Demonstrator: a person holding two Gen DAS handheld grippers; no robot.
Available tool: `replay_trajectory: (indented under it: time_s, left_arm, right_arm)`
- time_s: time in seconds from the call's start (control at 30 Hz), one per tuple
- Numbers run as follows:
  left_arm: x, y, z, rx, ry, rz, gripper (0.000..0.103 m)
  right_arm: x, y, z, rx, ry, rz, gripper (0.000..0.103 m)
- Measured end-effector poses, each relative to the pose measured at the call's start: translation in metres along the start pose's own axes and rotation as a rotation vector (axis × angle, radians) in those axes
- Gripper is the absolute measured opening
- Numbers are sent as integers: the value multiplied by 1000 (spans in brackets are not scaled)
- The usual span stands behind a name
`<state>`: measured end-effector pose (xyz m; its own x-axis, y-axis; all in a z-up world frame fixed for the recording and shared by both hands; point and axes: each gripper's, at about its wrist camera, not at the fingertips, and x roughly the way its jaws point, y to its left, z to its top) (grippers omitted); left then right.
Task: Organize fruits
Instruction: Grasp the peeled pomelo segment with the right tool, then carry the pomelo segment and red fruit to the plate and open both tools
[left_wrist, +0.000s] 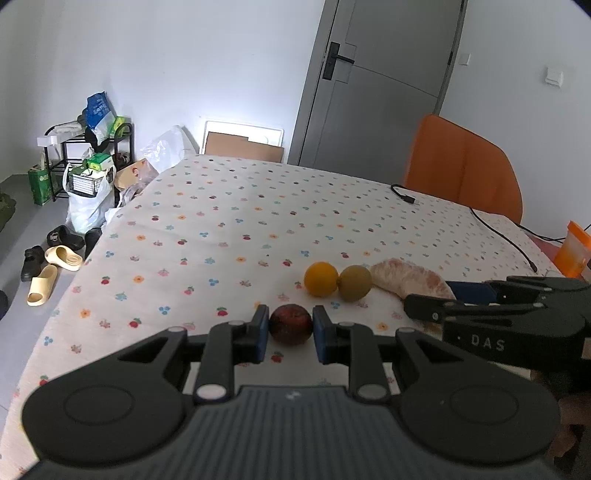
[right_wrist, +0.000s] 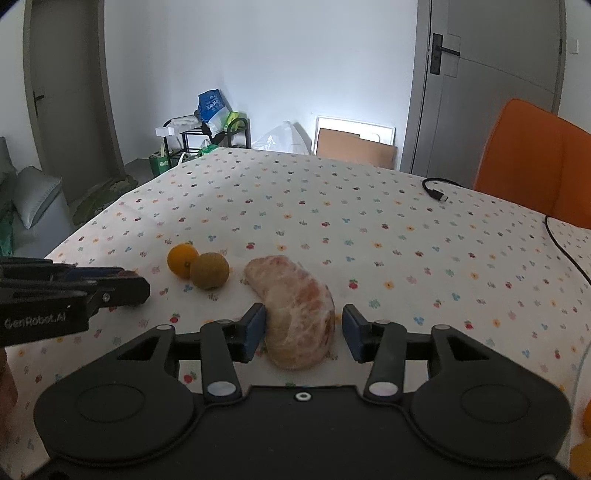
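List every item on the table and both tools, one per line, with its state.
Left tool: open, straddling the dark red fruit.
Dark red fruit: resting on the tablecloth.
Right tool: open around the peeled pomelo piece.
Peeled pomelo piece: lying flat.
Orange and greenish fruit: touching.
Cable: unplugged end.

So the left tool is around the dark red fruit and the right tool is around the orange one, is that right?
Not quite. The left tool does flank the dark red fruit, but the right tool is around the peeled pomelo piece, as the right wrist view shows. The orange sits apart, beside a yellow-green fruit.
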<state>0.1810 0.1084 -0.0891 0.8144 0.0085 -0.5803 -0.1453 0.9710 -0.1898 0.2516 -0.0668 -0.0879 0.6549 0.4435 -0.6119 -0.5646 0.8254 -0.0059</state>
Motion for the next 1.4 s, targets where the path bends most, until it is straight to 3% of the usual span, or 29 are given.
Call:
replay_trajectory:
  time_s: [0.23, 0.33, 0.4, 0.8, 1.4]
  left_arm:
    - [-1, 1, 0, -1, 0, 2, 24]
    - [-1, 1, 0, -3, -3, 6, 24]
    - [-4, 1, -2, -1, -7, 13, 24]
    - [-14, -7, -2, 7, -32, 12, 24]
    - [-38, -46, 6, 69, -92, -46, 24]
  right_arm:
    - [5, -1, 0, -2, -18, 4, 52]
    - [2, 1, -2, -14, -22, 4, 41]
    - [-1, 1, -4, -19, -25, 6, 39]
    - [-26, -2, -12, 21, -41, -12, 38]
    - [-83, -23, -10, 57, -143, -81, 38]
